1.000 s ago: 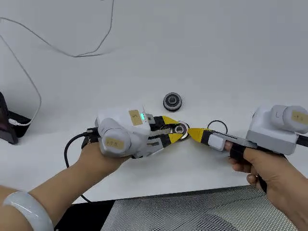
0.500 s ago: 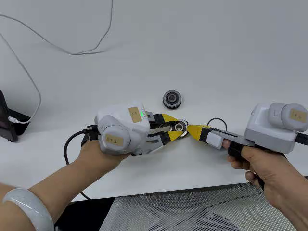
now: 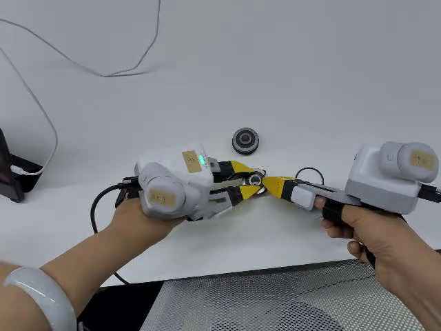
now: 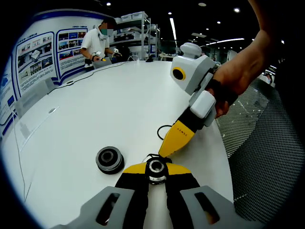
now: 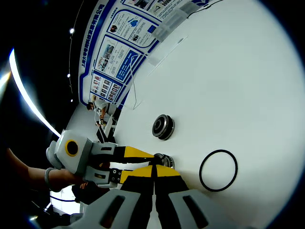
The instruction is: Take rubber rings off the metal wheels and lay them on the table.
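A small metal wheel (image 3: pixel 255 181) (image 4: pixel 156 170) is clamped between the yellow jaw tips of my left gripper (image 3: pixel 246 183) (image 4: pixel 155 166), just above the table. My right gripper (image 3: pixel 268 184) (image 5: pixel 155 168) comes in from the right with its jaws shut. Its tip meets the wheel's rim, where a thin loop of the black rubber ring (image 4: pixel 149 156) stands off the wheel. A loose rubber ring (image 3: pixel 310 175) (image 5: pixel 218 170) lies flat on the table behind the right gripper. A second wheel (image 3: pixel 245 140) (image 4: pixel 109 159) (image 5: pixel 163 126), with its ring on, lies farther back.
The white table (image 3: pixel 289 83) is bare beyond the second wheel. A grey cable (image 3: pixel 103 74) curls across the far left, and a dark device (image 3: pixel 8 176) sits at the left edge. Mesh flooring (image 3: pixel 275 303) lies below the near table edge.
My right gripper has moved left, closing the small gap to the held wheel, and its tip now touches the rim. The left gripper still holds the wheel in the same place.
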`<act>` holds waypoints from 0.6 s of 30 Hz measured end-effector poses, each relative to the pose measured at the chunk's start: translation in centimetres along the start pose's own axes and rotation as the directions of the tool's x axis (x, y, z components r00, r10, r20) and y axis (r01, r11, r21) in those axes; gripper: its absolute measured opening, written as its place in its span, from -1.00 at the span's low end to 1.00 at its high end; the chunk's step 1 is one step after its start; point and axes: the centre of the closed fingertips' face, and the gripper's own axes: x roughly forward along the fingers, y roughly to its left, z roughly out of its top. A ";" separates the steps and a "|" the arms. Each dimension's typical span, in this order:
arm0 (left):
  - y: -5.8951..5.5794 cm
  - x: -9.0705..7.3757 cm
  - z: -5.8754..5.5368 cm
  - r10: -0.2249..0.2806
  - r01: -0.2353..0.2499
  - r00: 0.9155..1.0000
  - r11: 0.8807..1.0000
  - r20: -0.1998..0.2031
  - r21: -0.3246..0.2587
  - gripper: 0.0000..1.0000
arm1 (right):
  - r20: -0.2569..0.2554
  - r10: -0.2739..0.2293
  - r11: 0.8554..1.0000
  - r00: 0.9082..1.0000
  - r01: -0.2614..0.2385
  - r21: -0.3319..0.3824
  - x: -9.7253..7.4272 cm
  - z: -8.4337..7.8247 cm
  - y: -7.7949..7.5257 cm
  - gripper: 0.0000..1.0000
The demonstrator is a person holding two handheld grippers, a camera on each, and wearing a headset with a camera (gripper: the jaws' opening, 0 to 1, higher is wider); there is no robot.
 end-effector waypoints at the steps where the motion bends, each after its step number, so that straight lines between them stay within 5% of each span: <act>1: 0.0 0.0 0.0 0.000 0.000 1.000 1.000 0.000 0.000 -0.76 | -0.001 0.003 1.000 1.000 -0.003 0.000 0.0 0.0 0.1 -0.98; 18: -0.1 0.0 0.1 -0.003 0.003 1.000 1.000 -0.005 0.004 -0.75 | -0.005 0.059 0.998 0.998 -0.059 0.000 -0.1 0.0 1.8 -0.98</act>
